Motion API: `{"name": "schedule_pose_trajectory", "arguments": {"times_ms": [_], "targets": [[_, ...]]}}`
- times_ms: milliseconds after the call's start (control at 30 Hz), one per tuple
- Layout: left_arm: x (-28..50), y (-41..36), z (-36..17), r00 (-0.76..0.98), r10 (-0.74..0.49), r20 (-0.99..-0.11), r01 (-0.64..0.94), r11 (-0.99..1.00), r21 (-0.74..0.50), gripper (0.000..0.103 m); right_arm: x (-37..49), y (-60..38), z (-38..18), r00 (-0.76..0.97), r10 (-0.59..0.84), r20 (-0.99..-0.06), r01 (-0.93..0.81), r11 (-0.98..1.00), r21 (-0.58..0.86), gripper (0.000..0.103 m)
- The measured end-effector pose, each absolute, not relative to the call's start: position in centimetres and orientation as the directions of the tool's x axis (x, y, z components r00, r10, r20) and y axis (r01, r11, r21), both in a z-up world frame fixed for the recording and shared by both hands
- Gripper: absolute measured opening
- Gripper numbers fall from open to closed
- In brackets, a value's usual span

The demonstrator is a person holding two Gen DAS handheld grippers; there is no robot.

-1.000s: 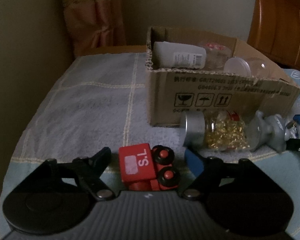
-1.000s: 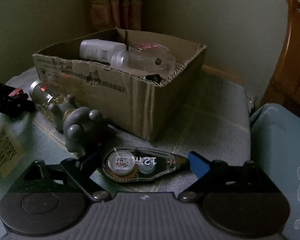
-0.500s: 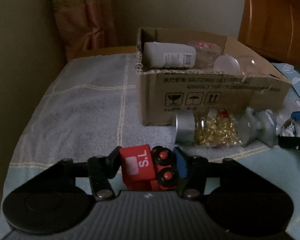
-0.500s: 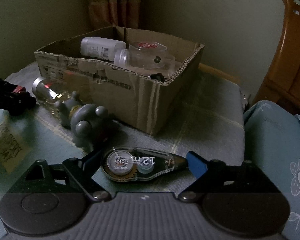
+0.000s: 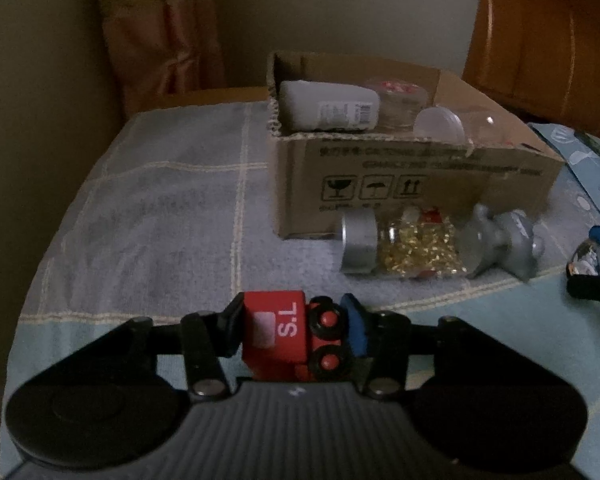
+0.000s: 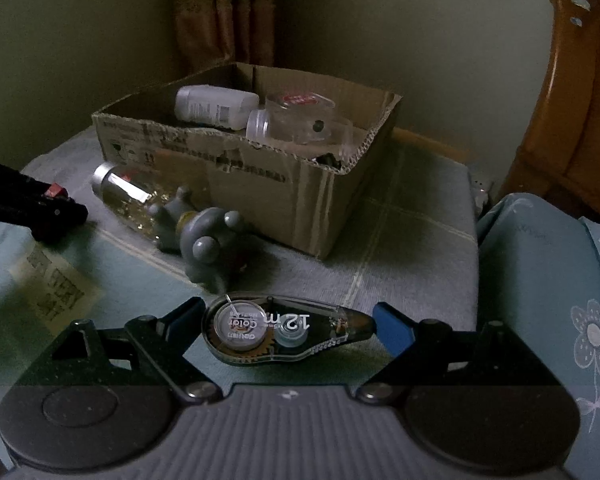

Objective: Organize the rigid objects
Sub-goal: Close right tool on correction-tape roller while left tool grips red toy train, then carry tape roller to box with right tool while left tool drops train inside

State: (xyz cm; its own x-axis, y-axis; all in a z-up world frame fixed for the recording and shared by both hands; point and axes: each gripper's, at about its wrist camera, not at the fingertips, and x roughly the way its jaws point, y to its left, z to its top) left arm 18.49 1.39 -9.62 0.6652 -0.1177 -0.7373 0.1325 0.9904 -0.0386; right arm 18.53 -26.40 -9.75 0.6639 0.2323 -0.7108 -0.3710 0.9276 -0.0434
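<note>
Left claw (image 5: 296,334) clenching a red wooden toy train (image 5: 278,336), pads pressing both its ends; block-shaped cab bearing white "S.L" lettering and a pale label, black wheels with red hubs facing up, sitting low over the pale-blue bedspread (image 5: 480,320) near the bed's front edge. Right claw (image 6: 288,320) gripping a clear correction-tape dispenser (image 6: 284,330) lengthwise, fingertips touching its rounded end and its tapered tip; white spool, brown gear and "12 m" print showing through the shell. Lying on the grey checked towel (image 5: 160,208) behind: an open cardboard box (image 5: 412,188) holding a white bottle (image 5: 328,110) and clear containers. Resting against the box's front wall: a silver-capped jar of gold pieces (image 5: 400,242), on its side, touching a grey tap-like fitting (image 5: 504,240).
</note>
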Motion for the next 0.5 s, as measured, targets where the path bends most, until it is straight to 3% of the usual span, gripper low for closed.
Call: {"name": "schedule_pose_trajectory", "arguments": {"times_ms": [500], "targets": [[16.2,1.8,-6.7,0.617,-0.183,-0.766,0.247,0.968,-0.033,0.048,16.7,-26.1,-7.7,0.635,0.251,-0.731,-0.347,0.938,0.021,0.093]]}}
